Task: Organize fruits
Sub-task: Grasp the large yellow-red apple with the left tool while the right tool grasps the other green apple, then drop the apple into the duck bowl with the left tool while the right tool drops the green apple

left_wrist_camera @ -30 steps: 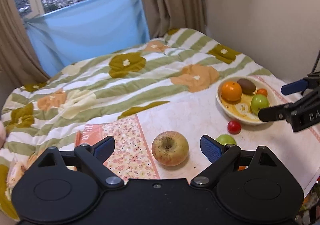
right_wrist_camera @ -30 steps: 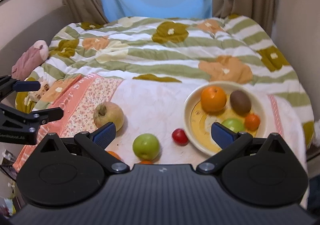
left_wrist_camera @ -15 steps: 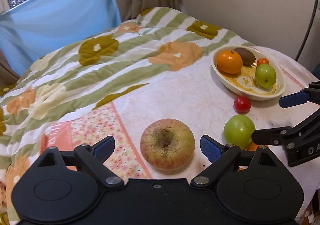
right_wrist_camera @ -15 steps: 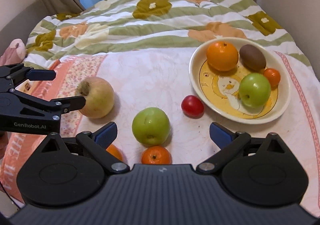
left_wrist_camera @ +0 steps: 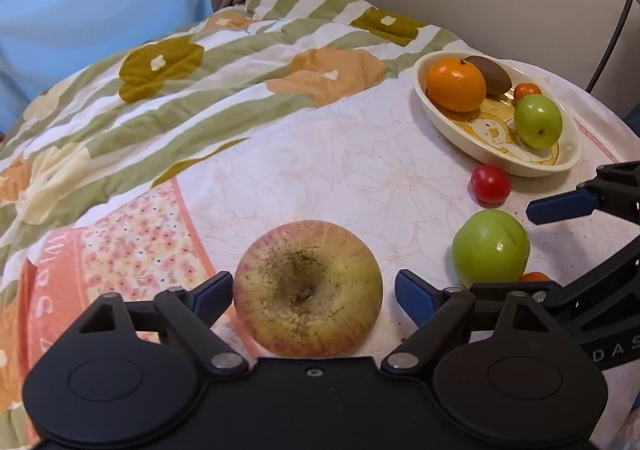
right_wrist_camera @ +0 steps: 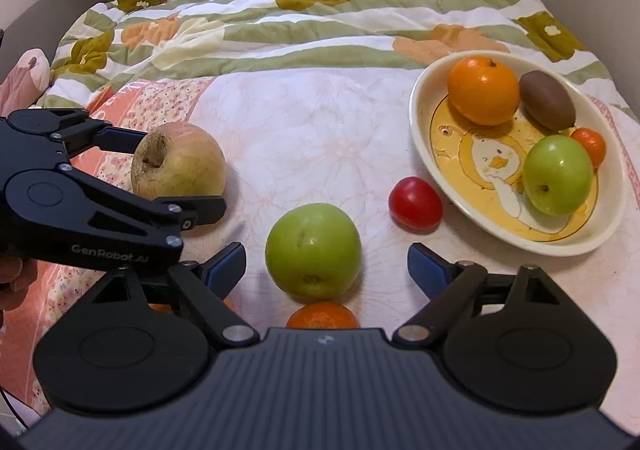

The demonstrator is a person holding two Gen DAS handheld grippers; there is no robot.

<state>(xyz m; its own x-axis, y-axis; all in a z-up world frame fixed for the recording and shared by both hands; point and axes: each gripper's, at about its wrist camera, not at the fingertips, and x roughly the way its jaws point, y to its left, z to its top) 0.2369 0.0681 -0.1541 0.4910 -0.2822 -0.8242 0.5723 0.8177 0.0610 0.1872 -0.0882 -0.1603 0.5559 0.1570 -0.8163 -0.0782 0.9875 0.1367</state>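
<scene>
While its jaws have just been closing, the left gripper (left_wrist_camera: 314,292) straddles the large russet-yellow apple (left_wrist_camera: 307,287) on the bed's cloth, pads not yet pressing; the right gripper (right_wrist_camera: 326,264), spread, brackets the round green apple (right_wrist_camera: 313,250), left of the cream oval dish (right_wrist_camera: 420,138).

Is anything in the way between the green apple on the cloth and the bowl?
Only partly. The red tomato lies on the cloth between the green apple and the bowl, close to its near rim. Lifted over it, the apple meets nothing else. The right gripper is open around the apple.
</scene>
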